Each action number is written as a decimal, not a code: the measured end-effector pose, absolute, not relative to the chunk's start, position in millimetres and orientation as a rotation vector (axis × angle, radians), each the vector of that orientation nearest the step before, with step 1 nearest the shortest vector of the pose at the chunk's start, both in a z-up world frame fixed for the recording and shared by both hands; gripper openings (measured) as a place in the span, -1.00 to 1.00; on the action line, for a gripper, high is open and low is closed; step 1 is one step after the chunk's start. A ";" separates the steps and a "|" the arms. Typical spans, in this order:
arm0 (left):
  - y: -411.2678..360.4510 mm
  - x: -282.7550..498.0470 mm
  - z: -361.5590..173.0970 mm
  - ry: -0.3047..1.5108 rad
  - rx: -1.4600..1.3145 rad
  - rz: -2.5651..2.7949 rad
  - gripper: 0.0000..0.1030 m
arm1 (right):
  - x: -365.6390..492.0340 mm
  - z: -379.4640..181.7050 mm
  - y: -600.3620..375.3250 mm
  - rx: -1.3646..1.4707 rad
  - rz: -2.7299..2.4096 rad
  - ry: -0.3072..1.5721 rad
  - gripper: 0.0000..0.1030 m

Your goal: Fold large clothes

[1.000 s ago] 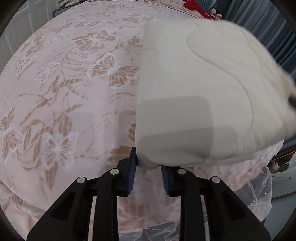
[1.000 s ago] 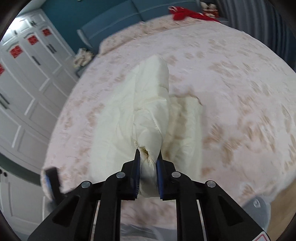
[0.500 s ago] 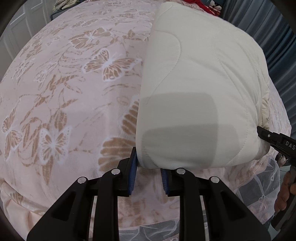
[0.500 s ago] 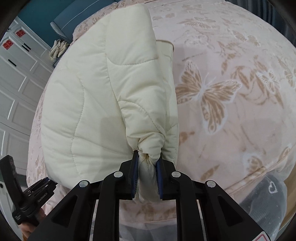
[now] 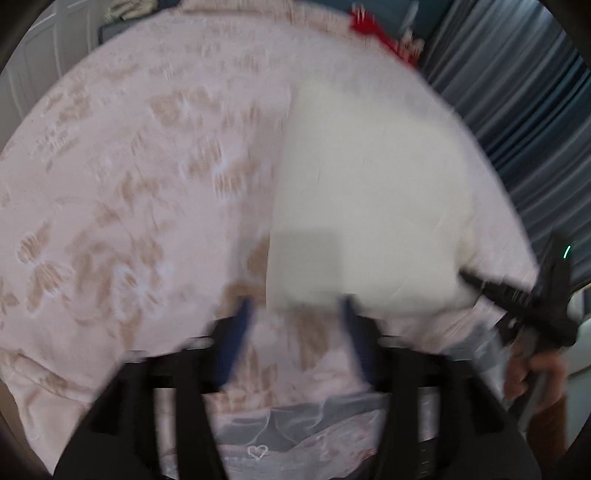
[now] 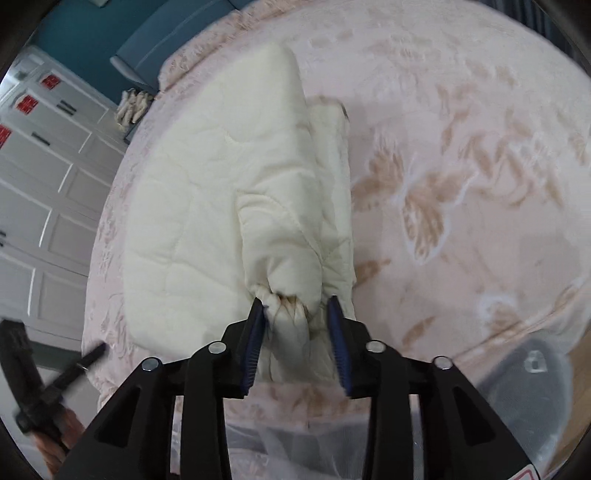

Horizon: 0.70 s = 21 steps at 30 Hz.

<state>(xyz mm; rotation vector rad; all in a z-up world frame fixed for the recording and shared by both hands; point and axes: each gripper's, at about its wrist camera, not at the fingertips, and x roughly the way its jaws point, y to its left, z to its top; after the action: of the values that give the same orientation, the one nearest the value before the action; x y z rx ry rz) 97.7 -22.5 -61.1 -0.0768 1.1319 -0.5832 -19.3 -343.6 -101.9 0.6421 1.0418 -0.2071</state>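
Observation:
A cream quilted jacket (image 5: pixel 369 206) lies folded on the pink butterfly-print bed (image 5: pixel 129 221). My left gripper (image 5: pixel 295 317) hangs just over the jacket's near edge. Its jaws are opening and the blue pads (image 5: pixel 240 325) touch no cloth; this view is blurred. In the right wrist view the jacket (image 6: pixel 207 206) shows its sleeve on top, with the gathered cuff (image 6: pixel 286 306) between the pads of my right gripper (image 6: pixel 295 314). Those jaws are opening too, and the right-hand pad stands off the cuff. Each gripper shows at the edge of the other's view: the right gripper (image 5: pixel 517 299), the left gripper (image 6: pixel 55 380).
White wardrobe doors (image 6: pixel 40 177) with red stickers stand to the left of the bed. A teal headboard (image 6: pixel 166 40) is at the far end, and a red item (image 5: pixel 380 33) lies there. Blue-grey curtains (image 5: pixel 517 92) hang on the right. A lace bed skirt (image 5: pixel 295 435) hangs below the near edge.
Both grippers' jaws have parted and let go of the jacket. The left gripper has lifted off the jacket's edge, and the sleeve now rests on the folded jacket.

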 end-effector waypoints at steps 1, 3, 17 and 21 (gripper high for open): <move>-19.3 106.5 -50.6 1.102 -0.114 -0.585 0.53 | -18.9 -92.1 -342.4 0.615 -0.220 1.025 -0.05; -22.6 131.5 -42.0 1.076 -0.173 -0.601 0.68 | -11.3 -74.5 -344.8 0.604 -0.238 0.987 0.09; -79.1 207.2 -145.3 1.294 -0.455 -0.649 0.88 | 50.5 -138.4 -381.9 0.872 -0.261 1.047 0.57; -77.8 202.9 -136.4 1.265 -0.419 -0.670 0.44 | 52.3 -150.9 -377.8 0.956 -0.179 1.023 0.02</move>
<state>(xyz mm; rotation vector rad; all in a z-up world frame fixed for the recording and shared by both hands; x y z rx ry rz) 202.9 -77.8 -136.4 -0.4192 1.2650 -0.6701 52.3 -377.8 -150.9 0.9563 1.0234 -0.1789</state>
